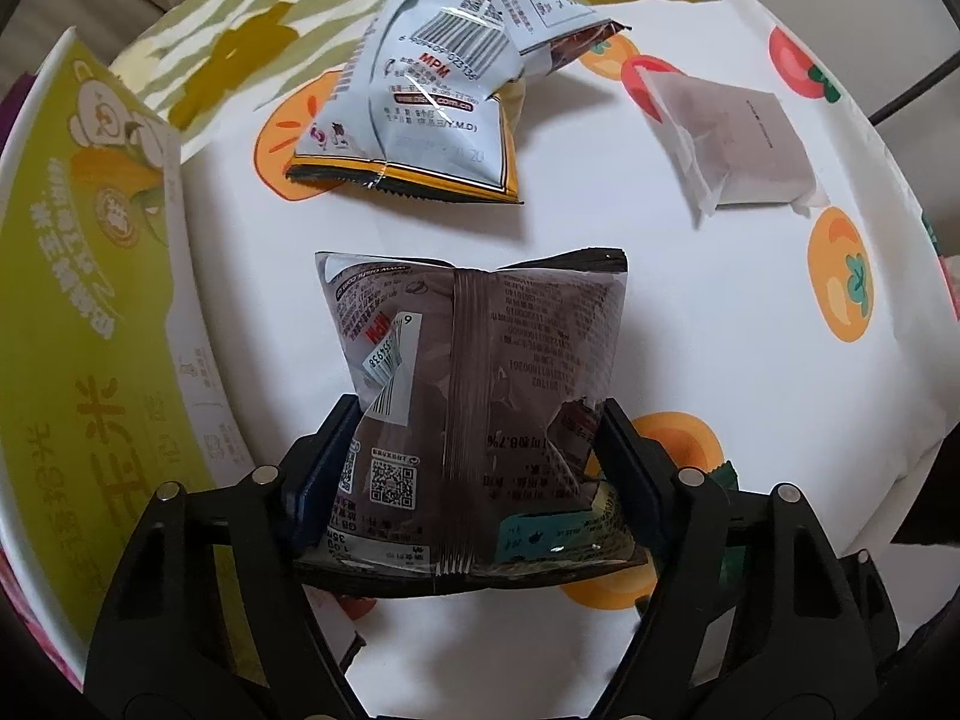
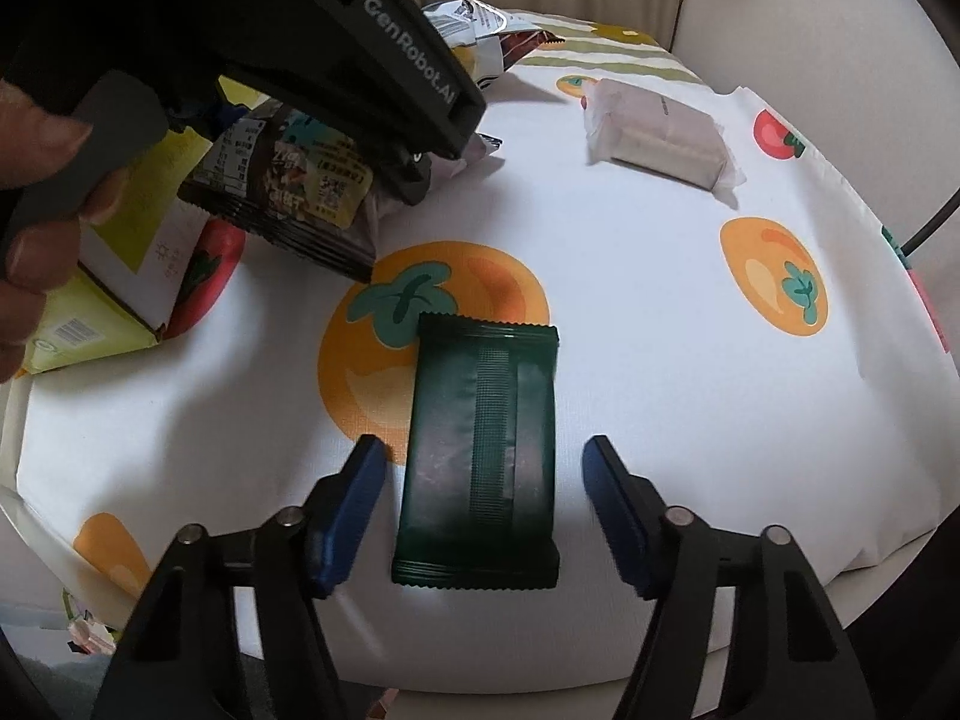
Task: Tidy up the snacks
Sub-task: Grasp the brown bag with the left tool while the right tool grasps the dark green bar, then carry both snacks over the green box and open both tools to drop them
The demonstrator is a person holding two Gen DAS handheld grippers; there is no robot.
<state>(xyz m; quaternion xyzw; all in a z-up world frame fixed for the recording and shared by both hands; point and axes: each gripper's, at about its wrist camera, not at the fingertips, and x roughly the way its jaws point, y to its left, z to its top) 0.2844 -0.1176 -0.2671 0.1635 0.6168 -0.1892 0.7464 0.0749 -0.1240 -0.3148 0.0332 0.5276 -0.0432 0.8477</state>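
Snacks are getting sorted right now: the left gripper (image 1: 474, 450) is pinching a puffy dark brown foil snack bag (image 1: 474, 384) between its blue-padded fingers (image 1: 624, 468), holding it clear above the white fruit-printed cloth surface (image 1: 750, 312), just beside the tall green-and-white cardboard box (image 1: 84, 300) at the left. Over on the other side, the right gripper (image 2: 480, 498) is hovering with its fingers (image 2: 354, 498) spread wide, straddling a flat dark green sealed snack packet (image 2: 480, 456) that is lying on the cloth. Farther back, a crumpled silver-white and orange snack bag (image 1: 420, 102) and a pale grey translucent-wrapped cake bar (image 1: 738, 144) are lying well apart, untouched. My read: the brown bag is mid-carry toward the box, while the green packet is lined up for pickup. Next, the right fingers need lowering either side of the packet and closing on its long edges, gently, since the thin wrapper looks liable to slip.
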